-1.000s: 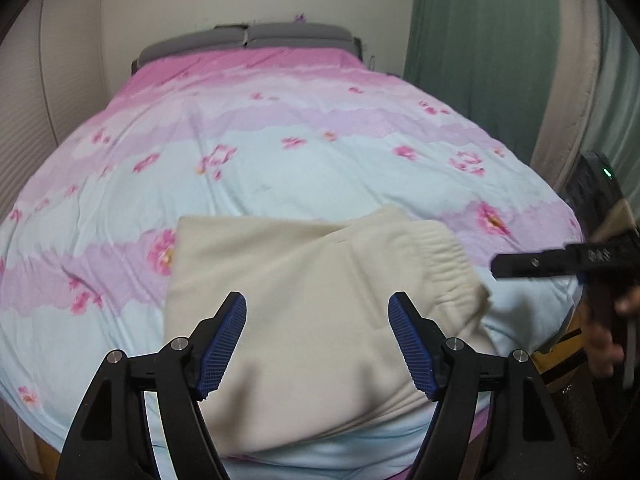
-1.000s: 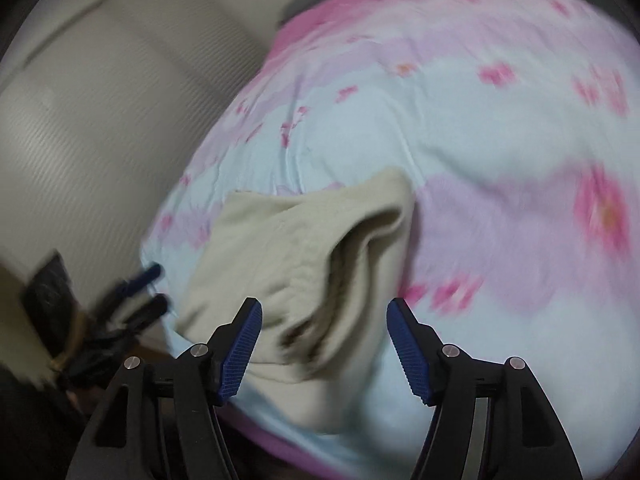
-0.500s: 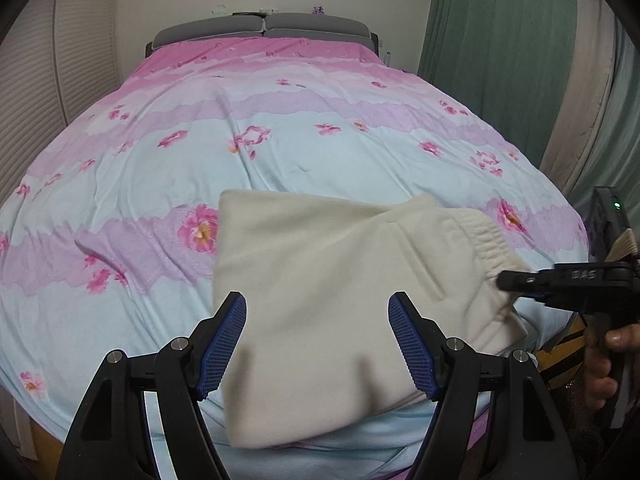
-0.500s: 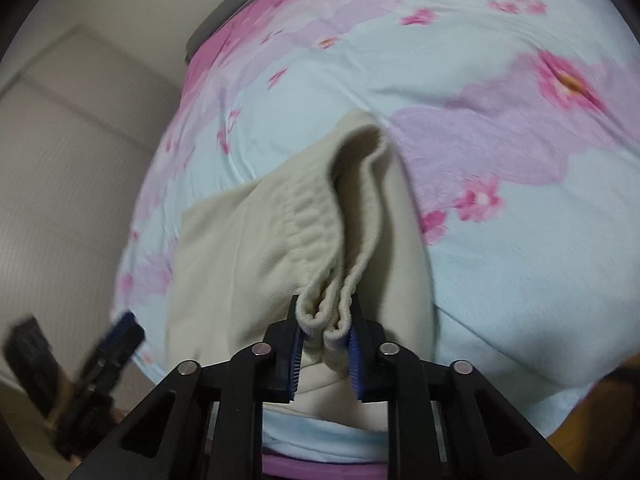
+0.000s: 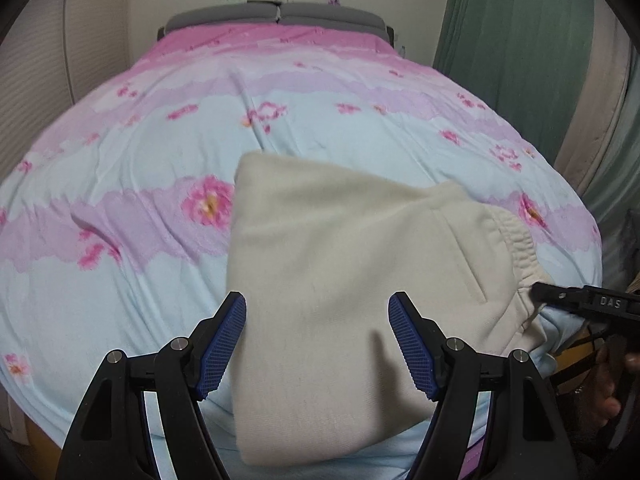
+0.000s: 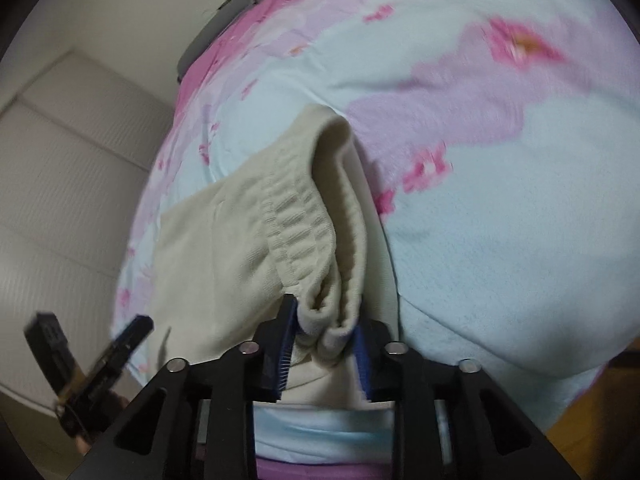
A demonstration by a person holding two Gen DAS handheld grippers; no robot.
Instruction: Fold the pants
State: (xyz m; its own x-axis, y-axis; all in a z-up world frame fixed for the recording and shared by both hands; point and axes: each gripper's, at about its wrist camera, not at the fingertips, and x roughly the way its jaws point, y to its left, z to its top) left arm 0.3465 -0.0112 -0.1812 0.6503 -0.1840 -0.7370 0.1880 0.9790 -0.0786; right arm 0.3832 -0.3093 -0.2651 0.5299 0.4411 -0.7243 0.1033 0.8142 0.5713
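Cream pants [image 5: 352,272] lie folded on the flowered bed, near its front edge. My left gripper [image 5: 318,344] is open and empty, its blue pads hovering over the pants' near end. My right gripper [image 6: 325,344] is shut on the elastic waistband [image 6: 308,236] of the pants, pinching the bunched layers between its blue pads. In the left wrist view the right gripper [image 5: 552,300] enters from the right at the waistband corner. The pants [image 6: 216,256] stretch to the left in the right wrist view.
The bed cover [image 5: 160,152] is pink, lilac and light blue with flowers. A grey headboard [image 5: 276,16] stands at the far end. Green curtains [image 5: 520,52] hang on the right. A white panelled wall [image 6: 60,184] runs along the left side.
My right gripper closed on the waistband and has lifted it slightly. The left gripper moved right and closer over the pants, still open.
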